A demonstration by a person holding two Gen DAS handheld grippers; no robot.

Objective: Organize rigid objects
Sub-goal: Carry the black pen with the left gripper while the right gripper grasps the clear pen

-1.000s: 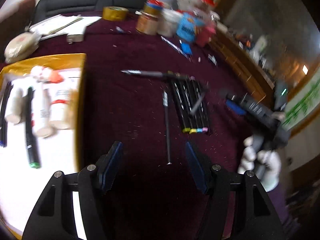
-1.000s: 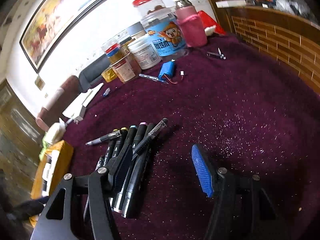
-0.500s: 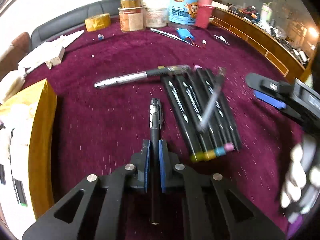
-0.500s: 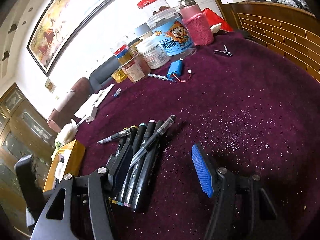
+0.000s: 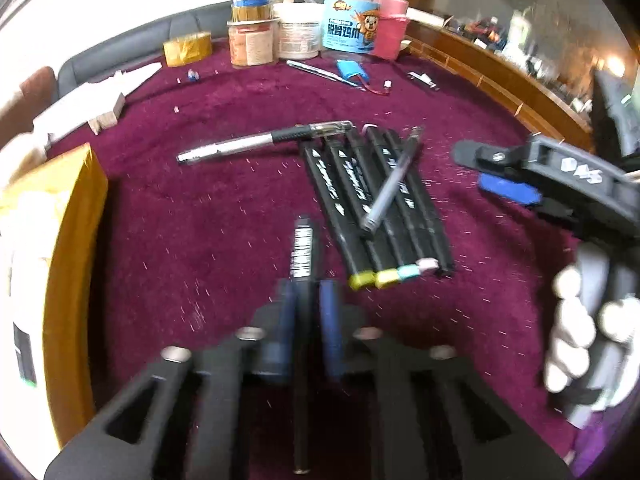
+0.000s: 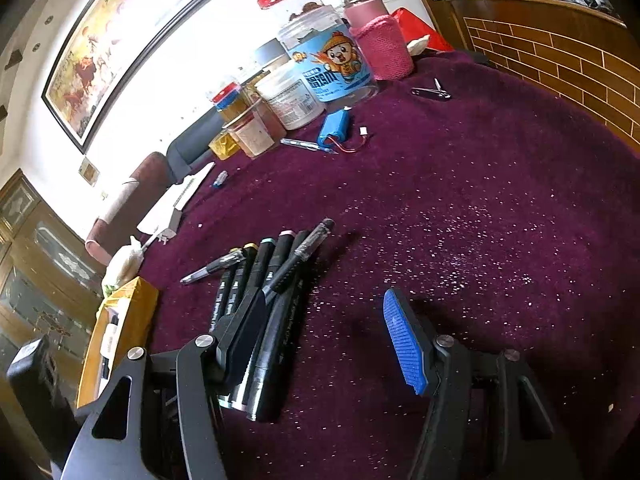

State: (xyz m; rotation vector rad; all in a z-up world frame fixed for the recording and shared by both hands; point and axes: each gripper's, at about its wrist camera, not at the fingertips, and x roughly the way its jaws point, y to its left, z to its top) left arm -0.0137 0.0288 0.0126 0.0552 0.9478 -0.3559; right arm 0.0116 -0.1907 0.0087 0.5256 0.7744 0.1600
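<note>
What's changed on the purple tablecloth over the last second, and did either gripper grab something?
The left gripper came down over the thin black pen with the white barcode label and shut its jaws on it. The right gripper stayed open and still beside the row of black markers. The markers, the clear pen lying across them and the silver pen have not moved.

blue jar label (image 5: 347, 31) Chinese characters, cartoon mascot

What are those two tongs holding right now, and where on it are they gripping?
The left tongs are shut on a thin black pen, gripping its barrel about midway. The right tongs stand open beside the markers, holding nothing.
</note>
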